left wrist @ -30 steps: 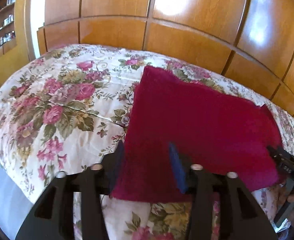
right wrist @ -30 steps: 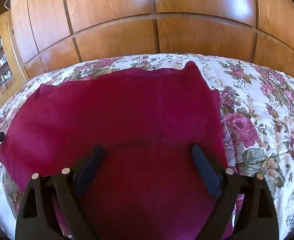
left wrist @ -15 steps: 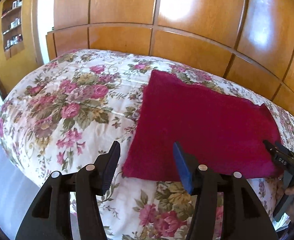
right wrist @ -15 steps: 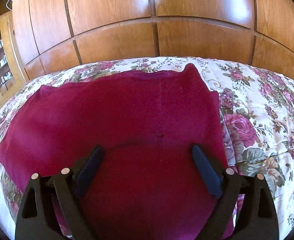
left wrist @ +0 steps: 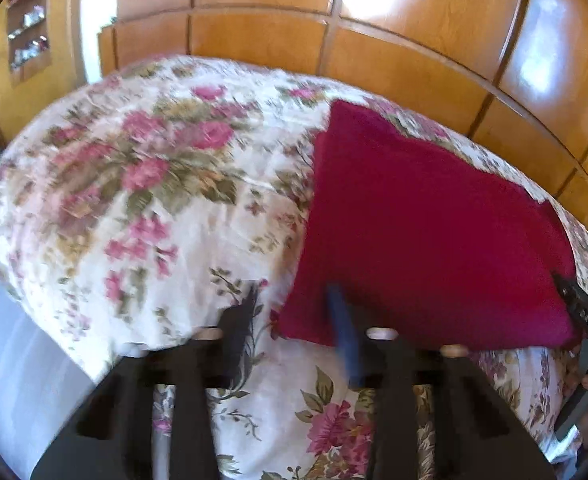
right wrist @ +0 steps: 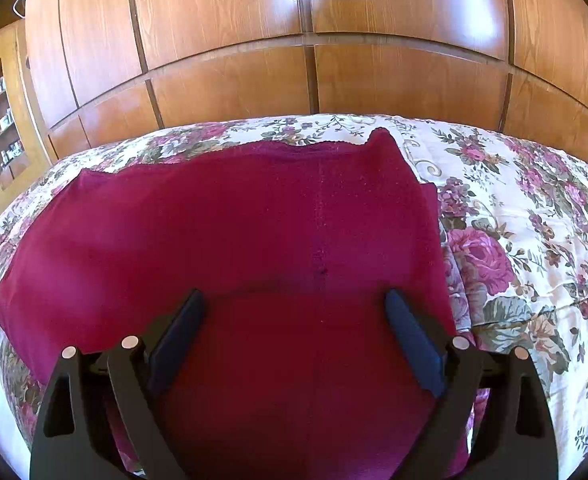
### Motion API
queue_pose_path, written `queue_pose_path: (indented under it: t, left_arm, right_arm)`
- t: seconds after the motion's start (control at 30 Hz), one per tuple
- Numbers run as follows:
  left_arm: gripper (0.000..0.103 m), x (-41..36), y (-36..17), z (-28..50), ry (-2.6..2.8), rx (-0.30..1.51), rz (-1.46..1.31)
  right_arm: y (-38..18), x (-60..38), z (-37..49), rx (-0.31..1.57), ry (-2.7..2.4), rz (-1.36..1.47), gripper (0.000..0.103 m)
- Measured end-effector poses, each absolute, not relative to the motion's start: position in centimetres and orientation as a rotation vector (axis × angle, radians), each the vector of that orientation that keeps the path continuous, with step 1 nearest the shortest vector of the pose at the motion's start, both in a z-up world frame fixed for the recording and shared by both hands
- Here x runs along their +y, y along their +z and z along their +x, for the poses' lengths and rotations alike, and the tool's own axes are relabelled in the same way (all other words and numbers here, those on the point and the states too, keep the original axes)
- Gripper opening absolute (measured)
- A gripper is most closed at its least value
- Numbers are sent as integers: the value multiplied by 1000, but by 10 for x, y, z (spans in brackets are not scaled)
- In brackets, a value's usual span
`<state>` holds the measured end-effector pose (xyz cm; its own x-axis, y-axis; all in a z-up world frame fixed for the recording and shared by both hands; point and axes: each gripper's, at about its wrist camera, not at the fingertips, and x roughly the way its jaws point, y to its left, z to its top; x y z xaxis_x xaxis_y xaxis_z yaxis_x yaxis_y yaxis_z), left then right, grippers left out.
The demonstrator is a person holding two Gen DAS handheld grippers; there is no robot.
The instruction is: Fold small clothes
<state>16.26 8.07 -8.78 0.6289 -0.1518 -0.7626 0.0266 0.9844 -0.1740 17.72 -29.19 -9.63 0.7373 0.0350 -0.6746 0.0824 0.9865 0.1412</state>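
A dark red garment (left wrist: 425,232) lies flat on the floral bedspread (left wrist: 142,200). In the left wrist view my left gripper (left wrist: 292,300) is open and empty, with its fingers on either side of the garment's near left corner, just above the bedspread. In the right wrist view the garment (right wrist: 230,232) fills the middle. My right gripper (right wrist: 295,304) is open wide and empty, low over the garment's near right part. The right gripper also shows at the right edge of the left wrist view (left wrist: 581,312).
Wooden wardrobe panels (right wrist: 305,40) stand right behind the bed. A shelf niche with small items (left wrist: 28,44) is at the far left. The bed's near left edge drops to a pale floor (left wrist: 18,364). Bare bedspread (right wrist: 533,220) lies right of the garment.
My left gripper pulled back off the garment, then moved forward again to its near left corner; the view is blurred. My right gripper has barely moved.
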Motion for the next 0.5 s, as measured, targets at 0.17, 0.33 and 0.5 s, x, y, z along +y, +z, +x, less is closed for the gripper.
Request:
queue_pose_path:
  t: [0.17,0.33,0.5]
  left_arm:
    - [19,93,-86,159,-193,886,-274]
    - [38,122,-73,162,-269,836,-443]
    - [42,129,-66,197,-320,857,-492]
  right_arm:
    - [-96,-292,178,742,-27,164,92]
    - [-97,-292,178,740,-28,163,92]
    - [-97,-292,178,739,-29,162,92]
